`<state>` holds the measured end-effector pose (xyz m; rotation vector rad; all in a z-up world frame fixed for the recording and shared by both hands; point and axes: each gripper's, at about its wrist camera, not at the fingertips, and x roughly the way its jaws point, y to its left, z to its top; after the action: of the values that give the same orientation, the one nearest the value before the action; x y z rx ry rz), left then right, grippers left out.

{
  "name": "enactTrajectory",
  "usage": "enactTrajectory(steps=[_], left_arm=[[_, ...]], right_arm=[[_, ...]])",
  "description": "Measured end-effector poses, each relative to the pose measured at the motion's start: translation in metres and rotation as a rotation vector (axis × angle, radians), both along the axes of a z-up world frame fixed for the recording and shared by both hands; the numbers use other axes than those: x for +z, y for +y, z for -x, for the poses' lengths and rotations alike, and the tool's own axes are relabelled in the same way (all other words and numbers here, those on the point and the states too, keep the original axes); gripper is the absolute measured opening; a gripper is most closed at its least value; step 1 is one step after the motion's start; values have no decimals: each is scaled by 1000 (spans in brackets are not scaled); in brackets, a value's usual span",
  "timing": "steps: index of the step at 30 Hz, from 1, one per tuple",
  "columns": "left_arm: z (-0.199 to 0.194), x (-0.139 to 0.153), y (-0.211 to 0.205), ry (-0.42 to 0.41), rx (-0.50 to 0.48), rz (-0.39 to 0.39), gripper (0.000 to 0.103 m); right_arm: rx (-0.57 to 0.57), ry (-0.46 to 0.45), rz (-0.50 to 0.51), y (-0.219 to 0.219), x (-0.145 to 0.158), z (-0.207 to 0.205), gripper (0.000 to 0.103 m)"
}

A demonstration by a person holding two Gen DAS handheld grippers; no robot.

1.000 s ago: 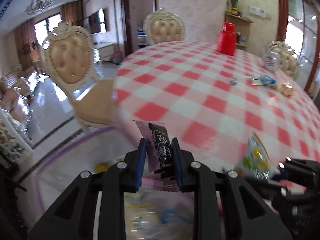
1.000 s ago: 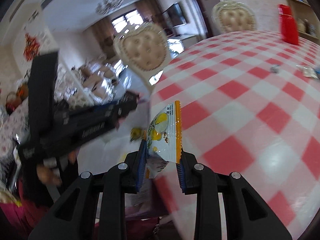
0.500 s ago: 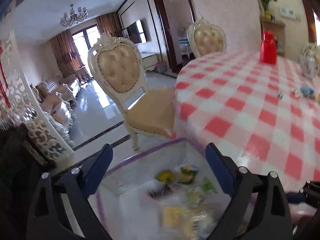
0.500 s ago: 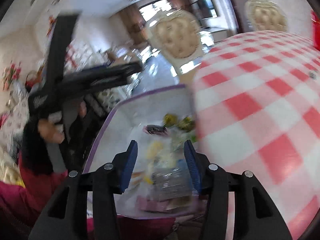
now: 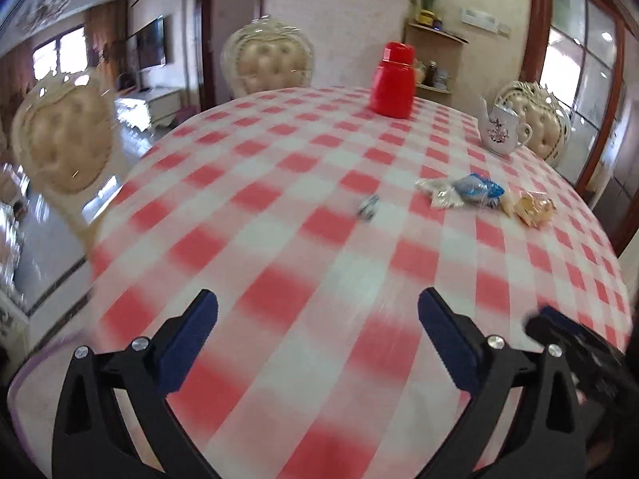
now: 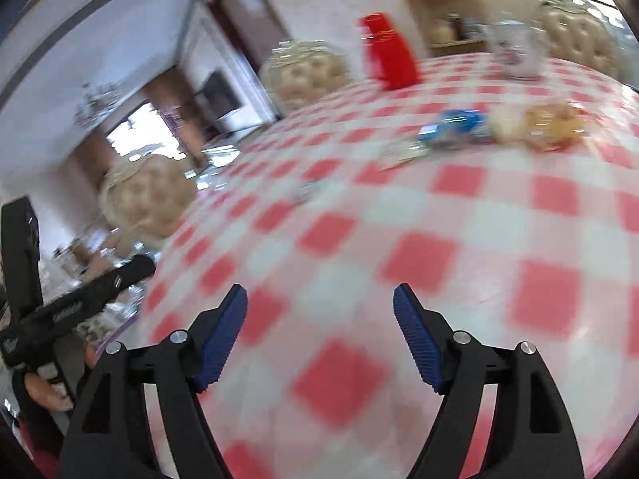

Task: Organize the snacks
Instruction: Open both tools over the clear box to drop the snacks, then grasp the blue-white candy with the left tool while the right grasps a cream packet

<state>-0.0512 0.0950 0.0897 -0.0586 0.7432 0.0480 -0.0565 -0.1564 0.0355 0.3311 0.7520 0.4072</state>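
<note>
tools both wide apart, empty: left tool (image 5: pixel 317 299), right tool (image 6: pixel 319 293); blue snack packet (image 5: pixel 479 189) lettering unreadable.

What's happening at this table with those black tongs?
A person is tidying snacks with handheld tongs. Both the left tongs and the right tongs are open and empty over the checked tablecloth. A blue packet, a white packet, a yellowish packet and one small wrapped piece still wait farther across.
</note>
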Motion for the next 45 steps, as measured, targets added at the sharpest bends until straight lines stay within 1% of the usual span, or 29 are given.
enactTrajectory(steps=[2,5,6,8,9,10,11,12,13,14,16,18,19,20,21,22,24,26,27,29,30,33,34,36,37,39,41,43,45], left_arm=[[-46,-12,-21,13,-12,-41,100],[-103,-34,-37,28,-29,-78,100],[-116,-40,-39,39,-27,-83,100],[-142,-54,-41,72,-35,-67,100],[-151,-57,-41,78,-35,-60,97],[-159,-61,-41,86,-39,-53,89],[-169,-65,-41,105,-51,-41,85],[-176,-68,-41,119,-63,-31,77],[-183,-71,-40,132,-67,-30,63],[-188,-75,-39,147,-70,-30,57],[-194,-81,-37,168,-80,-30,54],[-194,-80,-38,160,-102,-57,54],[-196,-82,-38,170,-109,-67,54],[-197,-82,-37,169,-112,-57,53],[-198,-81,-36,169,-113,-61,46],[-198,-81,-37,167,-114,-70,34],[-196,-80,-39,161,-123,-73,20],[-195,-79,-40,160,-123,-75,20],[-195,-79,-39,159,-124,-62,20],[-195,-79,-32,156,-123,-16,20],[-195,-79,-29,154,-122,3,20],[-195,-79,-26,152,-123,30,20],[-195,-79,-25,152,-124,36,20],[-195,-79,-23,150,-125,54,20],[-195,-79,-22,150,-125,60,20],[-195,-79,-22,150,-122,56,20],[-193,-79,-19,148,-107,62,21],[-192,-79,-17,147,-97,72,21],[-192,-79,-17,147,-97,66,21]], right_arm=[[-49,20,9,-24,-6,-19,74],[-58,49,10,-42,-16,-41,74],[-54,51,12,-45,-18,-43,74],[-37,57,1,-50,-25,-53,74],[-31,63,-10,-51,-27,-56,74],[-21,76,-25,-51,-28,-60,74],[-11,75,-29,-49,-28,-60,74],[-1,63,-16,-47,-26,-64,74],[4,56,-2,-44,-24,-65,74],[16,44,22,-40,-21,-68,74],[40,31,57,-31,-20,-78,74],[79,22,93,-20,-19,-95,74],[89,12,111,-15,-18,-104,74],[94,3,128,-10,-17,-114,74],[99,-1,136,-4,-16,-125,74],[109,4,126,3,-16,-141,74],[128,8,114,16,-16,-161,73],[138,-12,164,36,-16,-182,68],[131,-24,197,46,-17,-191,65],[124,-23,233,62,-19,-211,64],[121,-14,241,66,-19,-219,64],[91,54,354,85,-29,-245,64],[81,75,370,87,-32,-251,62],[77,78,381,85,-34,-256,60],[73,75,375,82,-34,-257,59],[47,48,375,77,-30,-257,58],[43,-2,389,73,-19,-254,61],[74,-53,373,72,-8,-256,72],[127,-75,365,74,-5,-263,79]])
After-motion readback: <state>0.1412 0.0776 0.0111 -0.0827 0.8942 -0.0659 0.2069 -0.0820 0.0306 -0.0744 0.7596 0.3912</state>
